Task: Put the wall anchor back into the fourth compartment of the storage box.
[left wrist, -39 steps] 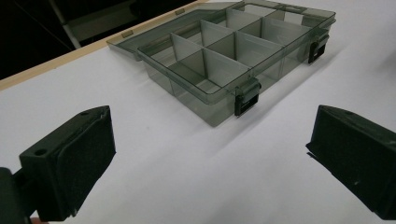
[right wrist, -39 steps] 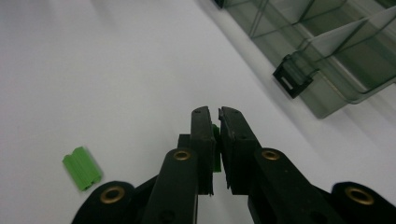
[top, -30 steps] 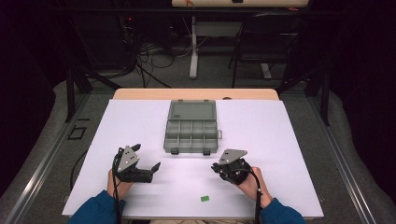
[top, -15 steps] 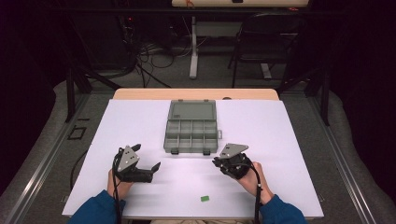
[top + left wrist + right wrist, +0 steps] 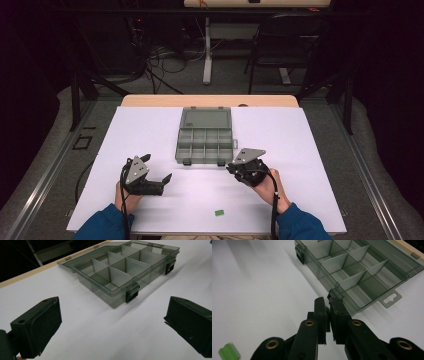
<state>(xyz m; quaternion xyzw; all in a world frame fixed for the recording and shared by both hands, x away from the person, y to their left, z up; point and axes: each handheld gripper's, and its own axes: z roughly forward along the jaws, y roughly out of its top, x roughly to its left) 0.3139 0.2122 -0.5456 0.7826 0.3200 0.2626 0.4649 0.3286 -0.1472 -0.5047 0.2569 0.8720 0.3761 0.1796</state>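
A smoky clear compartment box [image 5: 205,145] lies open at mid-table, its lid [image 5: 206,119] folded back flat and its cells bare. My right gripper [image 5: 233,168] hovers at the box's near right corner, shut on a small green block [image 5: 327,318] whose edge peeks out between the pads, close to the box's front latch [image 5: 334,294]. A second green block [image 5: 219,212] lies on the white table near the front edge; in the right gripper view this block [image 5: 228,351] sits at the lower left. My left gripper [image 5: 157,168] rests left of the box, jaws wide open and holding nothing, facing the box [image 5: 125,272].
The white tabletop [image 5: 300,150] has free room on both sides of the box. A wooden strip [image 5: 210,100] edges the far side. Beyond it are a dark floor with cables, a table leg and a chair [image 5: 280,45].
My right gripper has edged slightly forward toward the box's near right corner with the green block in it. The left gripper has stayed put.
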